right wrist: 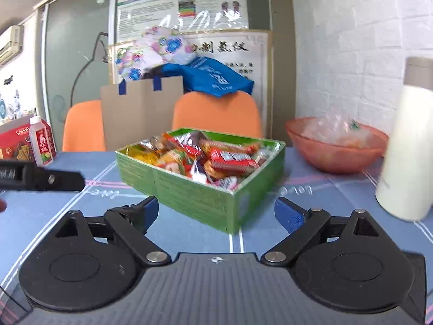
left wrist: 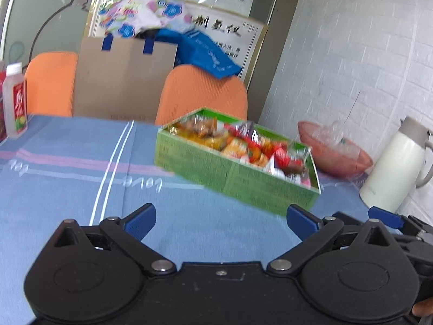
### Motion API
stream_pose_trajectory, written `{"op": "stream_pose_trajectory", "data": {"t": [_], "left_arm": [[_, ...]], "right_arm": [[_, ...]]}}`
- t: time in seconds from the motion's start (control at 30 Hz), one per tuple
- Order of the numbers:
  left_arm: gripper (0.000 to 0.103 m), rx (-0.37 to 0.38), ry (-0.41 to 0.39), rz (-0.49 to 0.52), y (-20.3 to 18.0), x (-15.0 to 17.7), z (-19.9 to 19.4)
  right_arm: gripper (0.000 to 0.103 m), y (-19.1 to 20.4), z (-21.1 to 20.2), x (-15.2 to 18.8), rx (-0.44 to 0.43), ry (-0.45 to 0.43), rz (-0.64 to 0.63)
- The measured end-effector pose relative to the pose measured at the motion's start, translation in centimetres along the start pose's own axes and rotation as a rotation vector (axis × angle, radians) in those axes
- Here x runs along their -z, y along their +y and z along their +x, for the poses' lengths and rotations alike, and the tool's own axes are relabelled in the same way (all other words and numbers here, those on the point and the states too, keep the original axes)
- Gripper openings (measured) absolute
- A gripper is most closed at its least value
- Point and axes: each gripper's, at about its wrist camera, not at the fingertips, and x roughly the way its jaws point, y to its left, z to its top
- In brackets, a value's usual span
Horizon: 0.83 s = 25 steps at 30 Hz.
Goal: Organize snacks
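Note:
A green cardboard box [left wrist: 216,170] stands on the blue tablecloth [left wrist: 67,184], filled with wrapped snacks [left wrist: 243,146] in red, orange and yellow. My left gripper [left wrist: 222,220] is open and empty, a short way in front of the box's near wall. A blue fingertip of the right gripper [left wrist: 384,216] shows at the right edge. In the right wrist view the same box [right wrist: 189,192] sits just beyond my right gripper [right wrist: 219,214], which is wide open with nothing between its blue pads [right wrist: 289,216]. Candy bars [right wrist: 232,159] lie on top of the pile. Part of the left gripper [right wrist: 43,180] reaches in from the left.
A pink bowl [right wrist: 335,157] with clear wrappers and a white thermos jug [right wrist: 406,157] stand to the box's right. At the far left are a small bottle [right wrist: 42,143] and a red biscuit box [right wrist: 15,142]. Two orange chairs [right wrist: 216,113] and a brown paper bag [right wrist: 140,108] are behind the table.

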Motion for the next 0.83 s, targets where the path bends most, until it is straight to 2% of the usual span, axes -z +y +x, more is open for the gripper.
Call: {"op": "stream_pose_trajectory", "data": {"t": [0.3,0.53,0.83], "left_arm": [[0.103,-0.078,0.002,0.064,-1.1,1.0,-0.6],[0.103,-0.065,-0.014,0.075,-1.0,1.4,-1.3],[0.103,-0.088,-0.041,0.087,-0.7,1.3,-2.0]], "right_arm": [[0.103,0.8,-0.7,1.3,0.009,0.026,0.005],[0.103,1.2,-1.0,1.5,0.009,0.026,0.004],[0.103,1.9,-1.1,1.5,0.006,0.027,-0.009]]}}
